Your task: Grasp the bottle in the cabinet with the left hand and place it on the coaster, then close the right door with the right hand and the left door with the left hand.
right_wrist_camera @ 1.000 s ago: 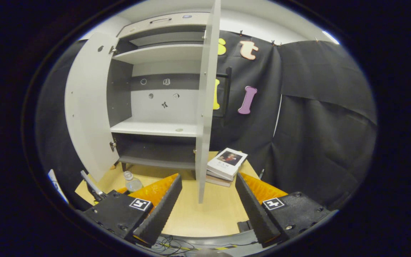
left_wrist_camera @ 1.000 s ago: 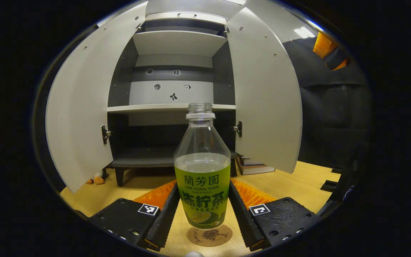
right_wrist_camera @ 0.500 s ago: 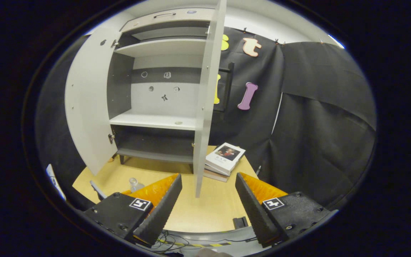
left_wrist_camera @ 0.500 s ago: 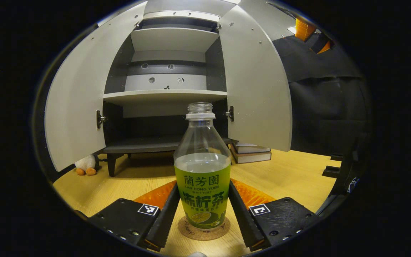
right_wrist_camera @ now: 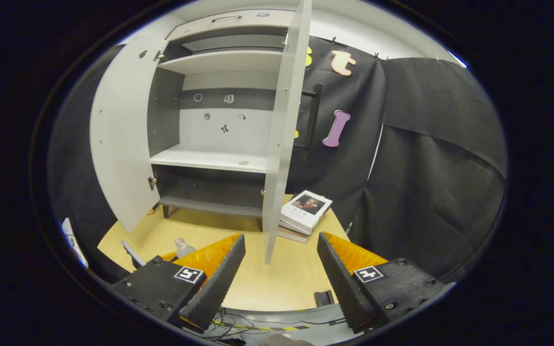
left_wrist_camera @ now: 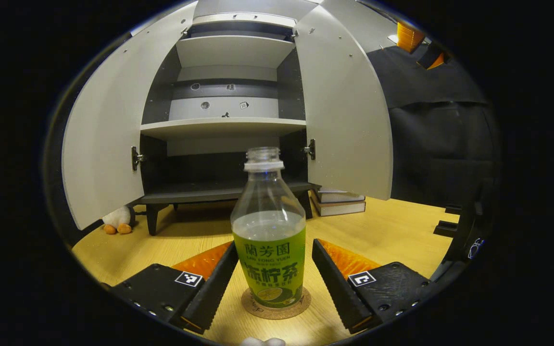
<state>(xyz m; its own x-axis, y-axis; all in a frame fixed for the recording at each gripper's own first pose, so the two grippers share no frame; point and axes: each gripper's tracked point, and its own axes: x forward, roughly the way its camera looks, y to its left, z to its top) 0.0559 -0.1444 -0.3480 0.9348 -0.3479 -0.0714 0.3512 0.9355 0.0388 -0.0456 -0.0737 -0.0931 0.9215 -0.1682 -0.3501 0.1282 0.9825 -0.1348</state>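
A clear bottle (left_wrist_camera: 270,240) with a green label and no cap stands upright on the round cork coaster (left_wrist_camera: 275,305) on the wooden table. My left gripper (left_wrist_camera: 274,245) is open around it, with a narrow gap at the right finger (left_wrist_camera: 334,283). The cabinet stands behind with its left door (left_wrist_camera: 104,144) and right door (left_wrist_camera: 344,110) both swung wide. In the right gripper view my right gripper (right_wrist_camera: 281,238) is open and holds nothing, a little short of the right door's edge (right_wrist_camera: 277,144). The bottle's top (right_wrist_camera: 181,247) peeks out at lower left.
A stack of books (left_wrist_camera: 337,202) lies on the table beside the cabinet's right foot, also the books (right_wrist_camera: 306,211) in the right gripper view. A small plush toy (left_wrist_camera: 116,221) sits under the left door. The cabinet shelves (left_wrist_camera: 224,127) hold nothing.
The bottle came down onto the coaster, and my left gripper's fingers have spread off it and drawn back slightly. The right gripper has shifted only a little.
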